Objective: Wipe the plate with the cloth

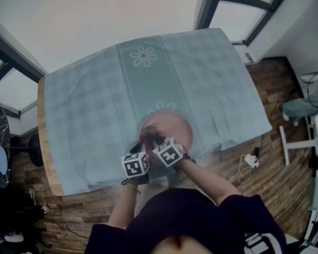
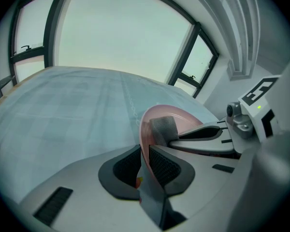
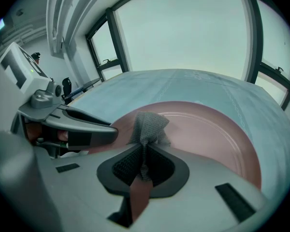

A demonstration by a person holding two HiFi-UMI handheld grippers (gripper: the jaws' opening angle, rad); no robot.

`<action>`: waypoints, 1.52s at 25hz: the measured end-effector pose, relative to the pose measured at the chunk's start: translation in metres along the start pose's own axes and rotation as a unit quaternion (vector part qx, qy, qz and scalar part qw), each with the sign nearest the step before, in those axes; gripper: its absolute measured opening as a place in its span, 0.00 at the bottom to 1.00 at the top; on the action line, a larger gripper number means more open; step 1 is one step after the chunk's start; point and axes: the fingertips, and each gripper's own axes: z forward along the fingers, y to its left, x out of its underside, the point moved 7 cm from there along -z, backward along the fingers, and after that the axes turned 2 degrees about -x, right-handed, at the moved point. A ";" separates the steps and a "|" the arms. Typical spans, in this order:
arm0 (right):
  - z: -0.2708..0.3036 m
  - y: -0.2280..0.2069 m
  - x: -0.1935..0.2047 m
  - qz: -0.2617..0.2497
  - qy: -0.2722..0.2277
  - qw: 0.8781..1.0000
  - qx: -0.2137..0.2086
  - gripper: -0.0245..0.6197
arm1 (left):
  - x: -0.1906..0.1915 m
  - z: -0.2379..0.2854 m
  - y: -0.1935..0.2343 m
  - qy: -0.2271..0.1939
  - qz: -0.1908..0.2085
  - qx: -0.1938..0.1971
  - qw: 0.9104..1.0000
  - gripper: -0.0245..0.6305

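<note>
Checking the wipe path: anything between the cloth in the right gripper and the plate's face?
Nothing visible. The cloth, pinched in the right gripper, sits directly over the bare pink plate. The left gripper clamps the plate's rim, off to one side of the cloth.

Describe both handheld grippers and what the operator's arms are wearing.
Left claw and right claw match: light grey moulded shells, black cross-hatched pads in a dark rounded collar, black slot marks. Each carries a white cube with black square markers: left cube, right cube. Dark sleeves end above the forearms.
</note>
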 end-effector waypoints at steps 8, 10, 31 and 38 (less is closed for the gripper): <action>-0.003 0.018 0.009 -0.015 0.006 1.000 -0.018 0.09 | 0.001 0.000 0.000 0.001 -0.004 -0.001 1.000 0.14; -0.004 0.021 0.010 -0.017 0.007 1.000 -0.024 0.09 | 0.001 0.000 0.000 0.002 -0.005 -0.001 1.000 0.14; -0.032 0.007 0.013 0.016 -0.012 0.999 -0.042 0.09 | 0.002 -0.002 0.001 0.006 -0.015 -0.002 1.000 0.14; -0.044 -0.038 0.001 0.019 -0.026 0.999 0.007 0.09 | 0.002 0.001 0.000 -0.001 -0.017 0.010 1.000 0.14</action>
